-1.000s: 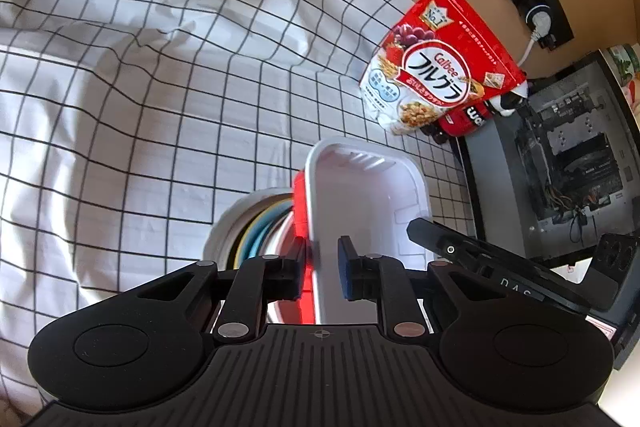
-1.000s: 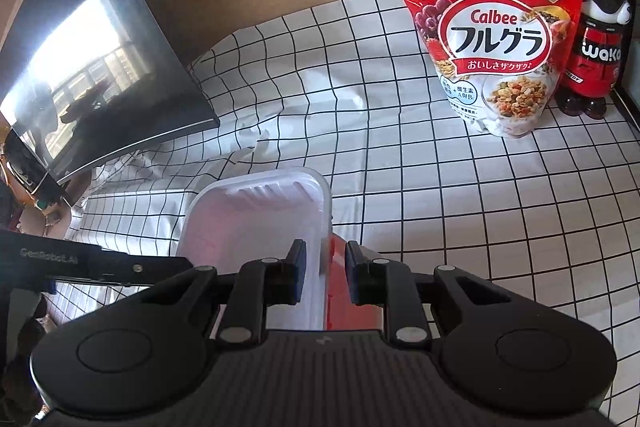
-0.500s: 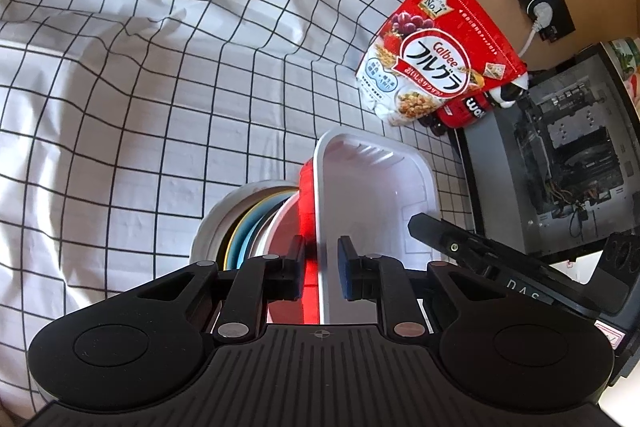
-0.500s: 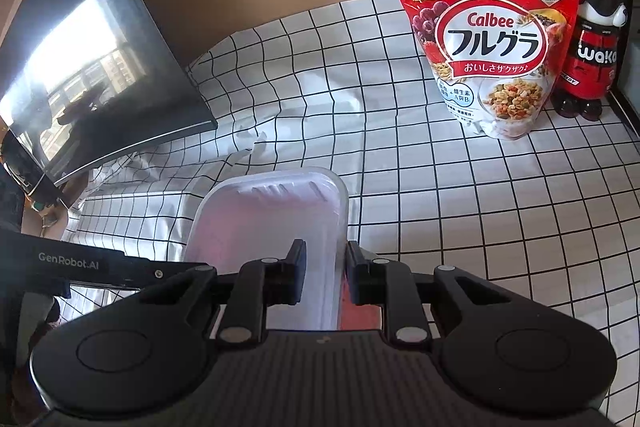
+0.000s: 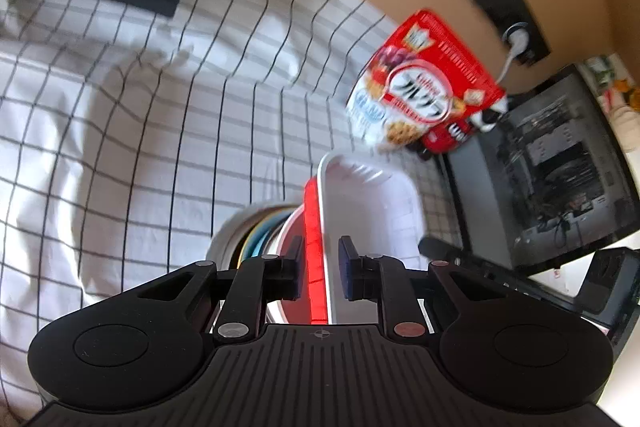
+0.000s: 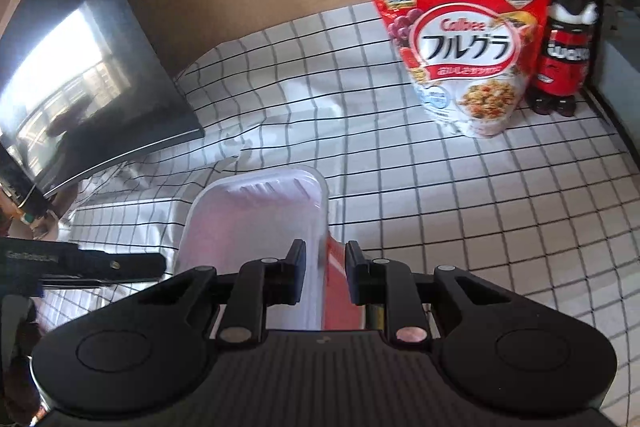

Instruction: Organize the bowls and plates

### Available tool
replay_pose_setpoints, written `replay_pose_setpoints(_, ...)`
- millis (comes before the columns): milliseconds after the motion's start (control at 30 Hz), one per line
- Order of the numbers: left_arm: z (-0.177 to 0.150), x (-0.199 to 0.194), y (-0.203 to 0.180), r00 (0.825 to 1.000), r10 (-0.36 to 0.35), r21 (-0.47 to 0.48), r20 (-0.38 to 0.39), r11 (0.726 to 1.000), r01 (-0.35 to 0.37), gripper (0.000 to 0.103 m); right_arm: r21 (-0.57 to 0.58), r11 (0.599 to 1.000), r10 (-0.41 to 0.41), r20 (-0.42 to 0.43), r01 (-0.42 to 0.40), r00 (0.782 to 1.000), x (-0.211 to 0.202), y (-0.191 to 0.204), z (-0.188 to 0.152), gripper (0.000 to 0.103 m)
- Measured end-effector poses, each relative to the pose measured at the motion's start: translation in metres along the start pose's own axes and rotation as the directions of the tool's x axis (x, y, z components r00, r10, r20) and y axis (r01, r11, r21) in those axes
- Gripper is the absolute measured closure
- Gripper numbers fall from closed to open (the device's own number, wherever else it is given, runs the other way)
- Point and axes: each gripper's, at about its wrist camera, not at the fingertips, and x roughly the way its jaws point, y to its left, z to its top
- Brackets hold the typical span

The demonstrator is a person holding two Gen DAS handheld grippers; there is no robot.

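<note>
While both sets of fingers pinch opposite rims of the white tray [image 5: 372,211], the left gripper [image 5: 320,263] and right gripper [image 6: 325,277] are nearly closed on its edge and the red piece under it. Beside the tray, toward its left, sits a stack of bowls [image 5: 256,239]. Beyond the tray, a cereal bag [image 6: 464,39] stands on the checked counter [image 6: 460,187].
</note>
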Motion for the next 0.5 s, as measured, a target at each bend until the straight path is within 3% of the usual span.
replay_pose_setpoints(100, -0.011, -0.017, -0.007, 0.995, -0.045, 0.102, 0.09, 0.994, 0.036, 0.084, 0.025, 0.999, -0.044, 0.037, 0.043, 0.998, -0.019, 0.007, -0.013, 0.08)
replay_pose_setpoints(233, -0.039, -0.038, -0.018, 0.979, -0.131, 0.278, 0.157, 0.957, 0.084, 0.084, 0.055, 0.991, -0.13, 0.111, 0.125, 0.985, -0.049, 0.021, -0.037, 0.068)
replay_pose_setpoints(300, -0.055, -0.051, -0.023, 0.969, -0.124, 0.346, 0.216, 0.937, 0.043, 0.086, 0.058, 0.986, -0.164, 0.154, 0.157, 0.974, -0.067, 0.027, -0.051, 0.064)
replay_pose_setpoints(367, -0.075, -0.07, -0.03, 0.944, -0.099, 0.401, 0.314, 0.915, -0.038, 0.088, 0.05, 0.983, -0.181, 0.186, 0.174, 0.966, -0.083, 0.032, -0.064, 0.059)
replay_pose_setpoints(433, -0.091, -0.087, -0.037, 0.921, -0.063, 0.388, 0.383, 0.916, -0.099, 0.088, 0.03, 0.984, -0.178, 0.207, 0.175, 0.962, -0.098, 0.035, -0.075, 0.052)
replay_pose_setpoints(500, -0.109, -0.098, -0.047, 0.899, 0.017, 0.351, 0.438, 0.917, -0.188, 0.088, -0.003, 0.987, -0.156, 0.224, 0.161, 0.962, -0.112, 0.038, -0.085, 0.048)
